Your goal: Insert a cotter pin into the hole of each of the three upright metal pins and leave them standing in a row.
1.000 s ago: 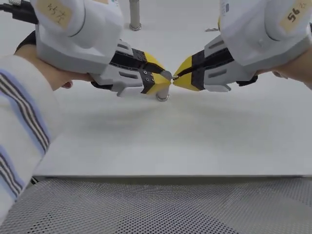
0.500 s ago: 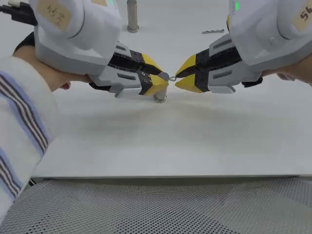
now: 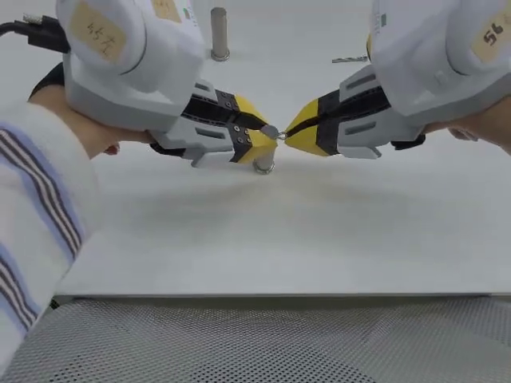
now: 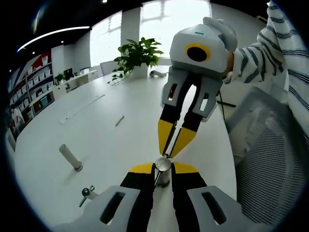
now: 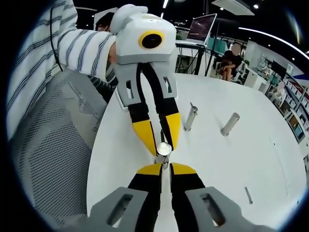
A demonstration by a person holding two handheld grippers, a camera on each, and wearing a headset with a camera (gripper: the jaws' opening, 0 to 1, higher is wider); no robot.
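A: White worktop (image 3: pixel 239 231), so where's the metal pin (image 3: pixel 264 166)?
B: Dead centre, upright, left tongs (image 3: pixel 261 137) clamped on it from 9 o'clock. Right tongs (image 3: pixel 294 134) at 3 o'clock pinch a cotter pin (image 3: pixel 281 136) at its head. A second pin (image 3: pixel 218 36) stands at 12 o'clock.

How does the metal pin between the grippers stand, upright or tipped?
Upright. The metal pin rests on its base on the table, head up, held by the left gripper.
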